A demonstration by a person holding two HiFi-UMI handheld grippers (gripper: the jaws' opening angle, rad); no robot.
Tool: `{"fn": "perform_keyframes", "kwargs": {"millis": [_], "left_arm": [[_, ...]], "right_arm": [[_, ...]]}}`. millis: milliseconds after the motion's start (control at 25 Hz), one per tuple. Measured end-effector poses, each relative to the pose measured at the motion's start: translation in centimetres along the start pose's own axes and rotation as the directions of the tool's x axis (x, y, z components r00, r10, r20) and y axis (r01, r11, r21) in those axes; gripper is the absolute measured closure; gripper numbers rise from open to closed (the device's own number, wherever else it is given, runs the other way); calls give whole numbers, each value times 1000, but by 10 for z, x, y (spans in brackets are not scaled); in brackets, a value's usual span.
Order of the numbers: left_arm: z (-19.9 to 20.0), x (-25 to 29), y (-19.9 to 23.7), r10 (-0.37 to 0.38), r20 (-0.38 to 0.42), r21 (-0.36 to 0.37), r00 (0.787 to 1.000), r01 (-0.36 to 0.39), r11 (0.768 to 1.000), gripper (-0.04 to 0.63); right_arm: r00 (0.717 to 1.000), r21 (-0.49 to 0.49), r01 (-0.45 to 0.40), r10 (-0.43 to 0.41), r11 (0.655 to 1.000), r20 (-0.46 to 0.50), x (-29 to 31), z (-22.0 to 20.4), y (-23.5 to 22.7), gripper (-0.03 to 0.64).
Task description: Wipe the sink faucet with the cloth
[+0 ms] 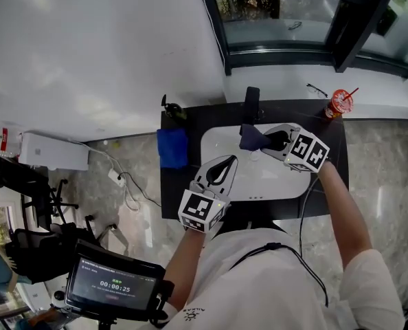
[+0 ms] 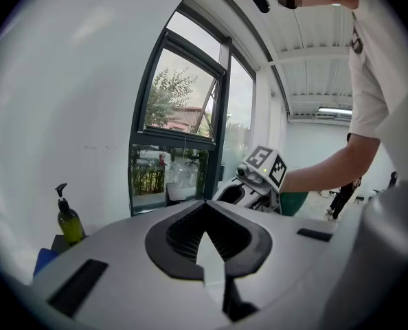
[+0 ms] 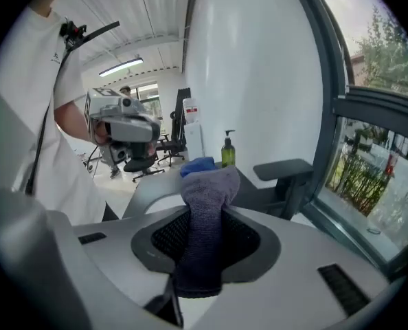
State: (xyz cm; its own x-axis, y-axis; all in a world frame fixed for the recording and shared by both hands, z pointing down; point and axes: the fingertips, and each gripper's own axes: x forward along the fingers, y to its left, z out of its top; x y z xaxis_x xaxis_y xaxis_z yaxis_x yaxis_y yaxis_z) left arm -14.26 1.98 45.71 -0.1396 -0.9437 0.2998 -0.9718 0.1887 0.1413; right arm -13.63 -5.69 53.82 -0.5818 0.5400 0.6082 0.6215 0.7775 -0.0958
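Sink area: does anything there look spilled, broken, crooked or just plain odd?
Nothing stands out. The sink looks undamaged, the faucet stands upright, a blue cloth and soap bottle sit tidily on the counter at its left, and the drink cup on the sill is upright. The right gripper holds the dark cloth by the faucet.

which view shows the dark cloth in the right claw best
Right gripper view: the dark cloth fills the centre, pinched in the right claw. Head view shows it small, near the faucet. Left gripper view shows none of it.
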Motion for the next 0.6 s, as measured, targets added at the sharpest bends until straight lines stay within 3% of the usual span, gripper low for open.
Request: {"fn": "perform_keyframes", "kwargs": {"millis": [200, 400, 600], "left_arm": [[-7, -14, 0, 30, -12, -6, 999, -30, 1000, 601], [-10, -22, 5, 50, -23, -11, 998, -51, 999, 601], [-11, -29, 12, 82, -28, -6, 996, -82, 997, 601]], "right_arm": [[987, 50, -58, 65, 997, -148, 14, -55, 4, 497], [953, 57, 55, -35, 997, -300, 39, -91, -44, 497], [958, 100, 199, -172, 975, -229, 53, -81, -95, 497]]}}
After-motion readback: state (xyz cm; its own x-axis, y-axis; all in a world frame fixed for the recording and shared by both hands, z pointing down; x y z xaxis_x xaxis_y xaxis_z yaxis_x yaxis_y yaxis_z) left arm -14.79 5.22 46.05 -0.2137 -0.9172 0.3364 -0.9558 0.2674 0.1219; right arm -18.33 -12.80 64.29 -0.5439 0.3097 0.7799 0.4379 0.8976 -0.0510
